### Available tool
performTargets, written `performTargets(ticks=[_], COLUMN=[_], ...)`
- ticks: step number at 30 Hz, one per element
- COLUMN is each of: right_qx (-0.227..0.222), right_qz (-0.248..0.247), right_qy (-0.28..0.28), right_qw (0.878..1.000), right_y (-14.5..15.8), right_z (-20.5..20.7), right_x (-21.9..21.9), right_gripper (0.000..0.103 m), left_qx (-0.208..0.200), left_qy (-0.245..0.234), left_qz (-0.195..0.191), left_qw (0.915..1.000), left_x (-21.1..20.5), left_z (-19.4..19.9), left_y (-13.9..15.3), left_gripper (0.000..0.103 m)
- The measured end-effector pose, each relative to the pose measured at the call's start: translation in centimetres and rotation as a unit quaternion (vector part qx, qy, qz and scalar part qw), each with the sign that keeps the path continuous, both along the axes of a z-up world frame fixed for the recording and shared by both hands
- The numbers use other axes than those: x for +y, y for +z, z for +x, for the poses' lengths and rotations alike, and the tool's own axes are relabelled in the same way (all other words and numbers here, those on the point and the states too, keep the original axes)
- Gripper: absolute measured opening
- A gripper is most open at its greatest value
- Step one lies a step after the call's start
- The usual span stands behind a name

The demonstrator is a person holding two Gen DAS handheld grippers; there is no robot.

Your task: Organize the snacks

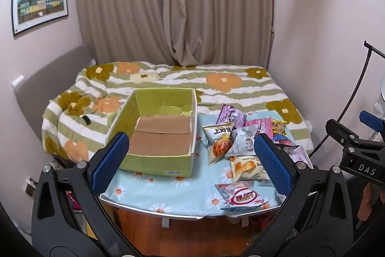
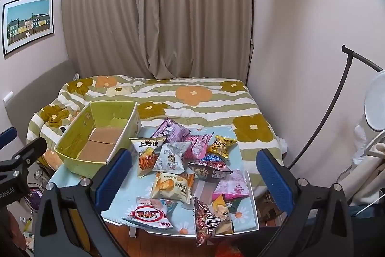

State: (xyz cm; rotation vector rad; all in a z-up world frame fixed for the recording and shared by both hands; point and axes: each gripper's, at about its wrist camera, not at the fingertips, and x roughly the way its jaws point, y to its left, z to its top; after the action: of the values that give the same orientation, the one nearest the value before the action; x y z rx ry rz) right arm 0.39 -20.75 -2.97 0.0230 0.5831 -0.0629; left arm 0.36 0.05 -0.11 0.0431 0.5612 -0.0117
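An empty green cardboard box [image 1: 160, 129] [image 2: 101, 140] sits on the left half of a small table with a light-blue daisy cloth [image 1: 168, 187] [image 2: 127, 192]. To its right lies a loose pile of several snack bags [image 1: 240, 143] [image 2: 187, 168]; a white and red Oishi bag [image 1: 243, 198] [image 2: 150, 212] lies nearest the front edge. My left gripper [image 1: 191, 160] hovers open in front of the table, between box and pile, holding nothing. Wide open and just as bare, my right gripper [image 2: 193, 177] hangs short of the snack pile.
A bed with a green-striped flowered quilt [image 1: 216, 86] [image 2: 204, 98] stands right behind the table, curtains and walls beyond. A black lamp stand [image 2: 336, 100] and white cloth [image 2: 370, 160] stand at the right. The wooden floor [image 1: 192, 233] shows under the table's front edge.
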Motion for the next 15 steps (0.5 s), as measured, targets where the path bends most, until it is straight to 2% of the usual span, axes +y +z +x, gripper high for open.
performTargets(ticks=[15], right_qx=[0.002], right_qz=[0.001], right_qy=[0.001], right_qw=[1.000], right_y=[-0.18], right_z=[0.43], right_x=[-0.04], right_gripper=[0.103], left_qx=[0.004], left_qy=[0.000], left_qz=[-0.006], left_qw=[1.0000], left_x=[0.36], left_z=[0.43], left_y=[-0.91], left_gripper=[0.102])
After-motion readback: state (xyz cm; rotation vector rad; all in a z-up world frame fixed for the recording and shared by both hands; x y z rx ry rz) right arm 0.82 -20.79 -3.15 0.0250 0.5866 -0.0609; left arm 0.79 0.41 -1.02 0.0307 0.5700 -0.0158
